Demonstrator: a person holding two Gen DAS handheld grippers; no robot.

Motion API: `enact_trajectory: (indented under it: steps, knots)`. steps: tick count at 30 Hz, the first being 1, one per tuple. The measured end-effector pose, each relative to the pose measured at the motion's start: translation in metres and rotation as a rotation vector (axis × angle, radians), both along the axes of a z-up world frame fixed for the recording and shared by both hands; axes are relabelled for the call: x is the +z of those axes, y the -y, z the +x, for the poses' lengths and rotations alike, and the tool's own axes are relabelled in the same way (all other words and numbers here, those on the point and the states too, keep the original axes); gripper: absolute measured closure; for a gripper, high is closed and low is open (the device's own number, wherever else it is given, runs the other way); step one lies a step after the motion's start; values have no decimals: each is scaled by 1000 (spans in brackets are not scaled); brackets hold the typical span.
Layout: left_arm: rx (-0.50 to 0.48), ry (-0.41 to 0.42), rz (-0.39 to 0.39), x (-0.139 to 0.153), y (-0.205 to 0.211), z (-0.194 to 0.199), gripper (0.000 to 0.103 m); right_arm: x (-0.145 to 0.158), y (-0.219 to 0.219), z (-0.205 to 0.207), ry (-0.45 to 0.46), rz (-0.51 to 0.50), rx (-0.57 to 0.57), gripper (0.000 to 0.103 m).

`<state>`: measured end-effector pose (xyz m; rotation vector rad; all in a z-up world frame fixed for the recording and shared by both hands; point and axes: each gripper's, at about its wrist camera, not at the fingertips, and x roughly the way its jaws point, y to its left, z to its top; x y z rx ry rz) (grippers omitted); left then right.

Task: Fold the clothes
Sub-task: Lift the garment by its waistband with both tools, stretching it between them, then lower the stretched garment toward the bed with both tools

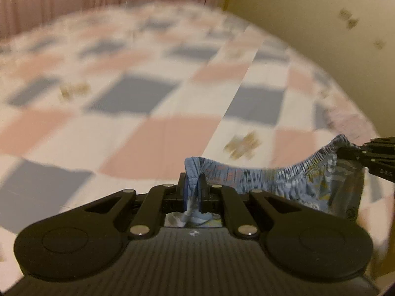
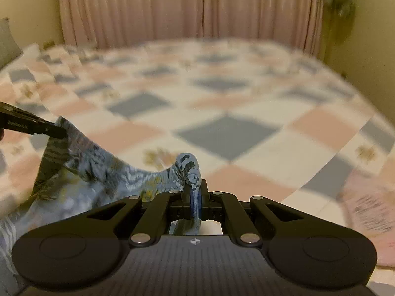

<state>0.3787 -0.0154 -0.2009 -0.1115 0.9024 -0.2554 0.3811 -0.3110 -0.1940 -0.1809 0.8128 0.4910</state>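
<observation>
One blue patterned garment (image 1: 284,180) hangs between two claws above the checked bed (image 1: 153,133). The left claw (image 1: 193,185) at lower centre is pressed together, pinching the elastic waistband; the right claw (image 2: 195,192) likewise clamps the other end. Small writing on the claw arms is too blurred to read.

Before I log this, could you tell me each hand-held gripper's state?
Left hand-held gripper: shut on the patterned blue garment.
Right hand-held gripper: shut on the same garment.
</observation>
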Motion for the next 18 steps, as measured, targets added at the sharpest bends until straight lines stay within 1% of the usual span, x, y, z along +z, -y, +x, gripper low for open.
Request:
enact_trajectory:
  steps: [5,7,9,10,11,12,14,15,17,18]
  knots:
    - [39,-41,31,-33,-3,29,98,-22,7,34,-31,36,-20,101]
    - [51,-48,41,-33,-5,39,98,-26,1,45,-44,34,0,101]
    - [61,-63,47,-35,-6,49,98,-38,-8,53,-76,16,30,100]
    - [66,-89,50,-40,-7,52,98,-46,-11,55,-100,5,41,99]
    - [71,-114,53,-45,-7,54,97,-51,-13,55,-118,-2,39,97]
    - [75,-138,56,-50,-8,56,97,-51,-11,53,-118,2,27,90]
    - [75,-131,68,-43,-8,44,94,-44,-1,43,-104,22,-5,87]
    - [75,-127,75,-39,-8,38,93,-38,6,36,-96,28,-22,81]
    - [75,-120,87,-32,-8,26,82,-26,22,19,-95,35,-55,78]
    - [74,-117,94,-26,-7,16,81,-20,32,8,-108,40,-71,78]
